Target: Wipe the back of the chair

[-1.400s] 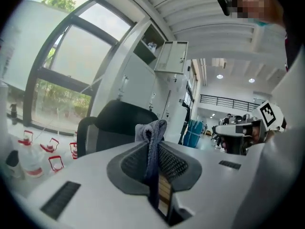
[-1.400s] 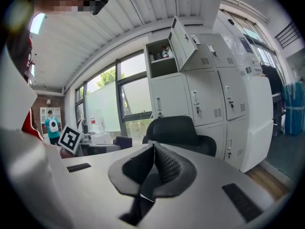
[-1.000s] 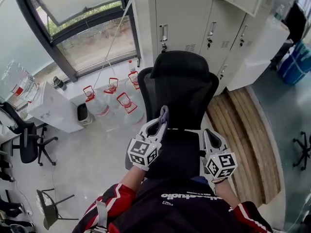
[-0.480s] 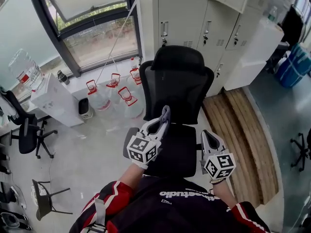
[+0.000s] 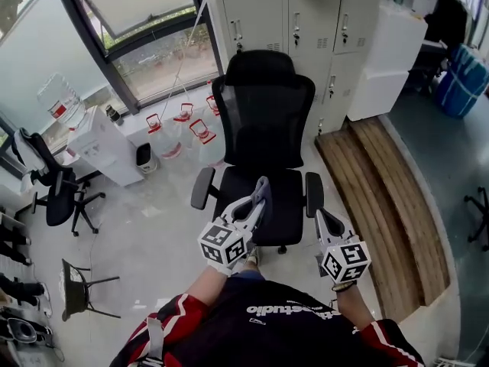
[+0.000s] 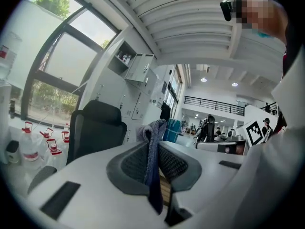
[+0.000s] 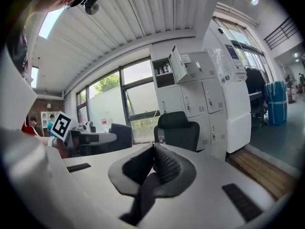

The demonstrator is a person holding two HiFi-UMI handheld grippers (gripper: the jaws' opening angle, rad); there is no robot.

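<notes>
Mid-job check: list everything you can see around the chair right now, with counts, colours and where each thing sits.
black mesh office chair: one, black, centre, seat toward the person.
blue-grey wiping cloth: one, pinched in the left hand-held gripper.
white metal lockers: one bank, behind the chair.
clear water jugs: at least three, red handles, floor left of the chair.
white water dispenser: one, by the window.
wooden floor platform: one, light brown, right of the chair.
second black office chair: one, far left.
left hand-held gripper: one, shut on the cloth.
right hand-held gripper: one, shut, empty.
</notes>
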